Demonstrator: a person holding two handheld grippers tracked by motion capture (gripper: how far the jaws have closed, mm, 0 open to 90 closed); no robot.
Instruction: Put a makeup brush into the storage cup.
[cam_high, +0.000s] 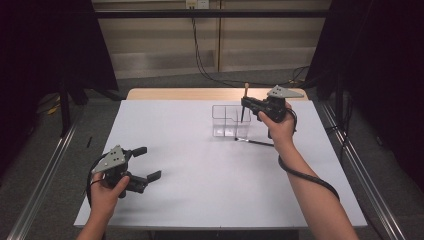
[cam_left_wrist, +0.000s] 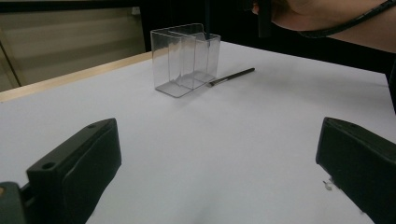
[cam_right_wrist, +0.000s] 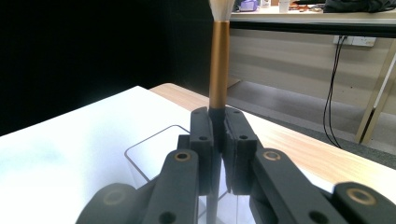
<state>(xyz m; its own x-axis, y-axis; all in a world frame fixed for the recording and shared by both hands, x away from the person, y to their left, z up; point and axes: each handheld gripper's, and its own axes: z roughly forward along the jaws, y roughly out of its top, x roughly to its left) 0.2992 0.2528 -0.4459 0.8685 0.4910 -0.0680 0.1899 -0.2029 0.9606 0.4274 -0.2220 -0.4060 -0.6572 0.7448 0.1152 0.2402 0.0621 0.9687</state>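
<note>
Brush is clamped upright in right gripper above clear organizer — poised for dropping in — left gripper is held spread, idle.

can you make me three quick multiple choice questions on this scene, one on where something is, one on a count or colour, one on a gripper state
1. Where does the thin dark brush lie?
A. on the table beside the clear organiser
B. inside the organiser
C. by the left gripper

2. What colour is the ferrule of the held brush?
A. silver
B. copper
C. red

3. How is the right gripper?
A. wide open
B. shut on the held brush
C. lying on the table

Key: 1 A, it lies flat at the organiser's base. 2 B, the right gripper view shows copper. 3 B, both pads press its handle.
</note>
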